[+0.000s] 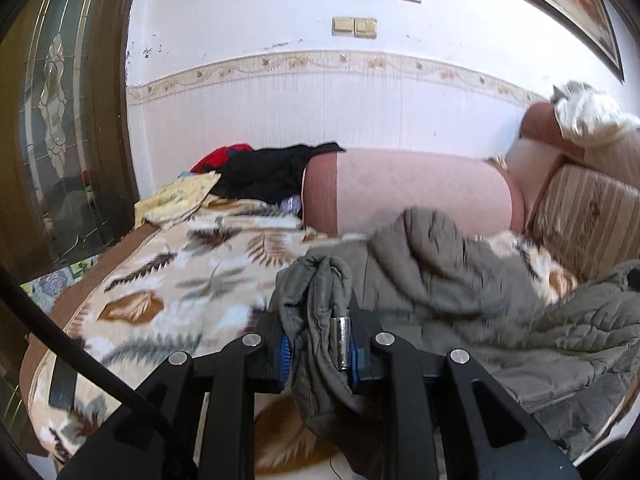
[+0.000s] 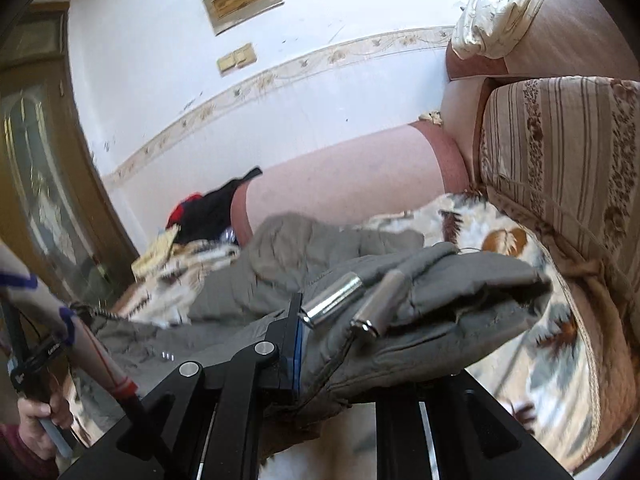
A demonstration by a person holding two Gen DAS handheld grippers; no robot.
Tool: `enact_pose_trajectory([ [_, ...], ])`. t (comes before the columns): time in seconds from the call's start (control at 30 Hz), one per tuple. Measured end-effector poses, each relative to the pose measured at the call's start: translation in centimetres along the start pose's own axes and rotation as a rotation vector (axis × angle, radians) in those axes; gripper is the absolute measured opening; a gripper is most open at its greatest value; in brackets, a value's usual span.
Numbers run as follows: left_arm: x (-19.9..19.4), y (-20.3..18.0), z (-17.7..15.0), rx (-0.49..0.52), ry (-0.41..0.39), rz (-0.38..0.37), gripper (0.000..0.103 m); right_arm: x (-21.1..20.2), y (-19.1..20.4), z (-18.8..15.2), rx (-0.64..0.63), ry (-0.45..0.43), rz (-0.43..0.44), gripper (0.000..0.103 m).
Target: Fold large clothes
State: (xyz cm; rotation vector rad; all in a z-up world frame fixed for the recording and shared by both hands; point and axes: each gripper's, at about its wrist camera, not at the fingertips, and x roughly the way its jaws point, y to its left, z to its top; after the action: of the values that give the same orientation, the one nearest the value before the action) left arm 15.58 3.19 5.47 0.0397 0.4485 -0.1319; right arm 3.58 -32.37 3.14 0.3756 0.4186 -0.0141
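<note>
Early stage: both grippers, left [image 1: 320, 354] and right [image 2: 340, 344], are clamped on bunched edges of the coat [image 1: 460, 264], which lies rumpled and unfolded on the blanket [image 1: 168, 280].

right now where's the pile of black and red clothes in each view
Left wrist: the black and red clothes lie left of centre at mid-height, against the end of the pink sofa arm.
Right wrist: the same pile sits left of centre, smaller, again at the arm's left end.
Shared landmark: the twin wall switches, up on the white wall.
</note>
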Motion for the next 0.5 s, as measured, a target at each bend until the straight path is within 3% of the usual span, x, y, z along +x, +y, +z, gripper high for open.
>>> enact_pose_trajectory([
  [0.23, 7.7, -1.4, 8.3, -0.063, 0.029, 0.017, 0.023, 6.8, -0.7, 7.3, 0.006, -0.015, -0.019, 0.014],
  [0.43, 15.8, -1.5, 13.2, -0.088, 0.012, 0.060, 0.029, 16.9, -2.1, 12.6, 0.019, 0.024, -0.074, 0.014],
  [0.5, 18.4, -1.2, 14.0, -0.102, 0.031, 0.057, 0.036, 21.0, -2.7, 13.7, 0.023, 0.053, -0.106, 0.014],
])
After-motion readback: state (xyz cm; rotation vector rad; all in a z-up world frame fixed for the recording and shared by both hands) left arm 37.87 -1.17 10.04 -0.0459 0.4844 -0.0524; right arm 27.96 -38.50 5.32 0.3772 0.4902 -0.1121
